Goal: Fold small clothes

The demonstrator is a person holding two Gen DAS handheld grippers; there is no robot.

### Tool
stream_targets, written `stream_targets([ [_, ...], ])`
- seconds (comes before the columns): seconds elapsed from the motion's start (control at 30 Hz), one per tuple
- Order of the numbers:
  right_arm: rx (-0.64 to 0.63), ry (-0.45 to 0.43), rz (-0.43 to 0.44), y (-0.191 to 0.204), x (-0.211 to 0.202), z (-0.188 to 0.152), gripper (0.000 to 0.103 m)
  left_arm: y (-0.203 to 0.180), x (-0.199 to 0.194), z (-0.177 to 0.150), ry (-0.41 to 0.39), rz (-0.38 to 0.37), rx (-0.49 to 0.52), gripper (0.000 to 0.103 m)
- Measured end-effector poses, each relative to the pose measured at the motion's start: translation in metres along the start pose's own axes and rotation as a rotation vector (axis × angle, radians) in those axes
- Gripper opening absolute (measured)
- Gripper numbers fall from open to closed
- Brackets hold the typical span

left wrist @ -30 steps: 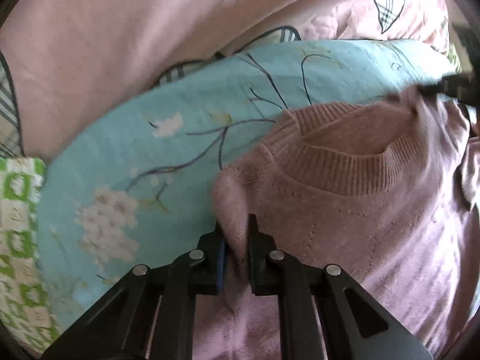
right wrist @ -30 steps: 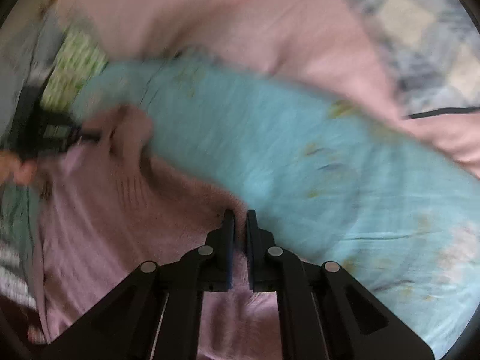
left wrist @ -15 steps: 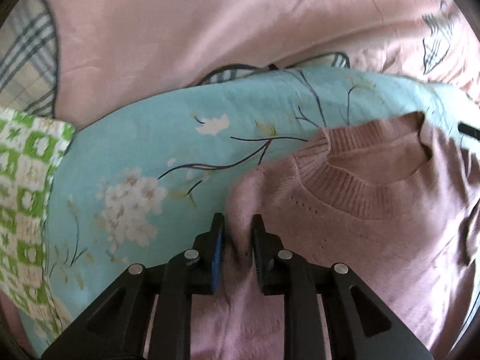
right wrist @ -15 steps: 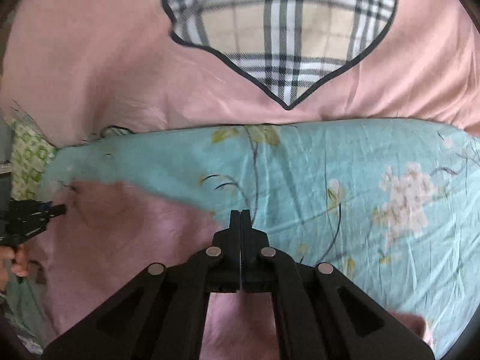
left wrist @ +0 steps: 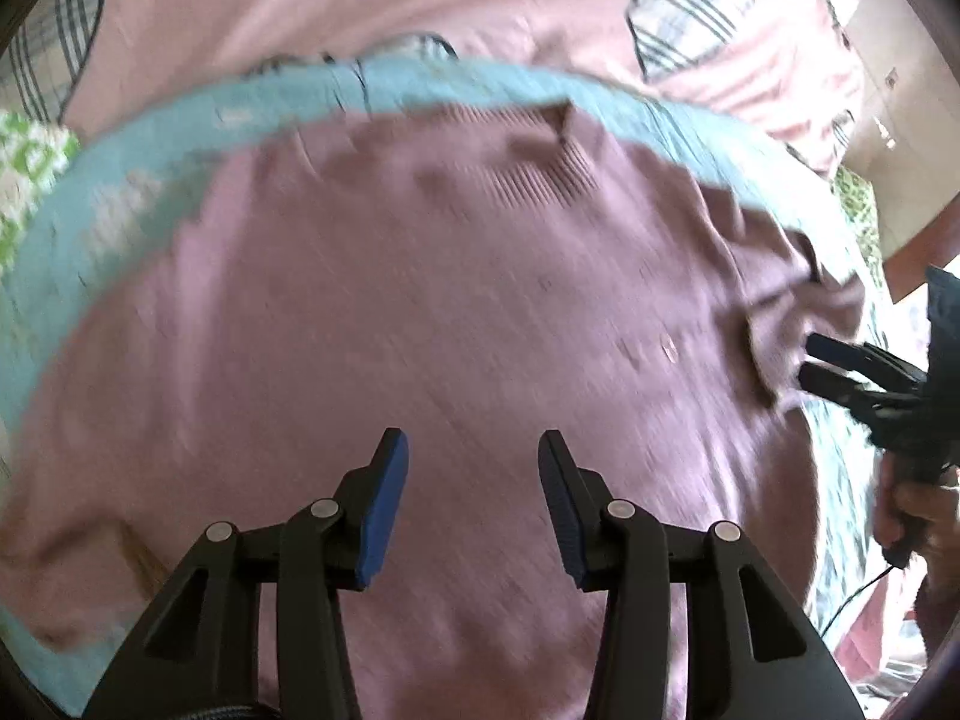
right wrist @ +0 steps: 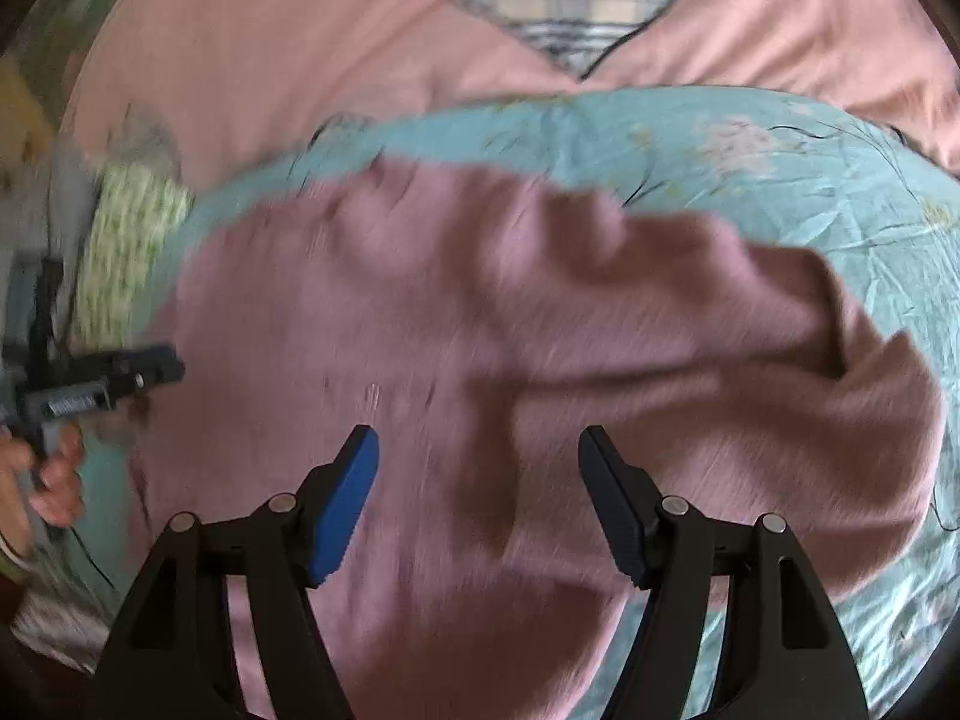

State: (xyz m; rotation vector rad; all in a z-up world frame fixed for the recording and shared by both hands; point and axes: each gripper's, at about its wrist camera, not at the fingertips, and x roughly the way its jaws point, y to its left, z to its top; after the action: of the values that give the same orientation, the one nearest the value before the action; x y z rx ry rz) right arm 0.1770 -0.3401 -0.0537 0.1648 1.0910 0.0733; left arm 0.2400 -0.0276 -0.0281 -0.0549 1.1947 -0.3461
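Note:
A dusty-pink knit sweater (left wrist: 450, 276) lies spread on a turquoise floral cloth (left wrist: 120, 180), with a ribbed band (left wrist: 540, 174) near its far edge. My left gripper (left wrist: 471, 438) hovers over the sweater's near part, its jaws opening with nothing between them. In the right wrist view the sweater (right wrist: 480, 312) shows folds and a bunched right side. My right gripper (right wrist: 477, 432) is above it, jaws opening wide and empty. Each gripper also shows in the other's view: the right gripper (left wrist: 810, 360) at the sweater's right edge, the left gripper (right wrist: 174, 369) at its left edge. Both views are motion-blurred.
A pink quilt (right wrist: 270, 60) with plaid heart patches lies beyond the turquoise cloth (right wrist: 780, 144). A green-and-white patterned cloth (right wrist: 126, 222) sits at the left. A person's hand (left wrist: 912, 510) grips the right tool and another hand (right wrist: 48, 480) the left one.
Both grippers were shut on the sweater's edge and have let go, jaws now apart. Both have pulled back toward the near side, so the sweater fills each view.

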Motion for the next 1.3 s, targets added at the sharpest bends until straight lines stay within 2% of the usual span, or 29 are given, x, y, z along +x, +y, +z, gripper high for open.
stream_targets([
  [0.1,-0.113,0.034,-0.063,0.015,0.013,-0.021,0.070,-0.001,0.008,-0.024,0.037,-0.001,-0.006,0.049],
  [0.23,-0.220,0.098,-0.220,0.015,0.034,-0.040,0.068,0.007,0.020,-0.045,0.089,0.012,-0.025,0.050],
  [0.27,-0.228,0.100,-0.241,0.012,0.035,-0.044,0.059,0.011,0.025,-0.047,0.094,0.023,-0.026,0.050],
  [0.3,-0.220,0.088,-0.250,0.009,0.032,-0.046,0.042,0.016,0.025,-0.053,0.099,0.030,-0.032,0.050],
  [0.33,-0.199,0.079,-0.259,0.005,0.028,-0.045,0.033,0.020,0.023,-0.056,0.098,0.029,-0.039,0.050],
  [0.37,-0.159,0.074,-0.250,-0.001,0.023,-0.042,0.009,0.024,0.023,-0.058,0.098,0.031,-0.045,0.050],
  [0.47,-0.048,0.000,-0.209,-0.008,-0.006,-0.029,0.009,0.038,0.011,-0.065,0.077,0.030,-0.074,0.050],
  [0.5,-0.017,-0.037,-0.167,-0.005,-0.018,-0.023,0.009,0.043,0.006,-0.067,0.070,0.025,-0.081,0.050],
  [0.57,0.051,-0.107,-0.013,0.006,-0.040,-0.013,0.009,0.050,-0.005,-0.071,0.046,-0.002,-0.103,0.052],
  [0.63,0.085,-0.138,0.151,0.028,-0.051,-0.003,0.009,0.055,-0.013,-0.072,0.033,-0.021,-0.114,0.052],
  [0.77,0.078,-0.107,0.414,0.098,-0.038,0.019,0.009,0.059,-0.030,-0.076,0.007,-0.035,-0.111,0.054],
  [0.83,0.049,-0.076,0.485,0.128,-0.024,0.026,0.009,0.060,-0.035,-0.077,-0.002,-0.037,-0.109,0.056],
  [0.97,-0.010,0.018,0.560,0.179,0.019,0.026,0.009,0.065,-0.038,-0.079,0.001,-0.031,-0.113,0.057],
  [1.07,-0.017,0.105,0.575,0.190,0.052,0.024,0.014,0.071,-0.033,-0.078,0.018,-0.027,-0.128,0.059],
  [1.13,0.003,0.167,0.552,0.189,0.063,0.019,0.019,0.073,-0.026,-0.074,0.027,-0.031,-0.142,0.061],
  [1.2,0.046,0.188,0.569,0.179,0.066,0.019,0.036,0.076,-0.016,-0.068,0.044,-0.048,-0.166,0.065],
  [1.27,0.082,0.156,0.590,0.163,0.057,0.020,0.050,0.079,-0.007,-0.063,0.058,-0.067,-0.191,0.066],
  [1.3,0.096,0.134,0.593,0.150,0.046,0.021,0.054,0.079,0.000,-0.059,0.066,-0.076,-0.210,0.069],
])
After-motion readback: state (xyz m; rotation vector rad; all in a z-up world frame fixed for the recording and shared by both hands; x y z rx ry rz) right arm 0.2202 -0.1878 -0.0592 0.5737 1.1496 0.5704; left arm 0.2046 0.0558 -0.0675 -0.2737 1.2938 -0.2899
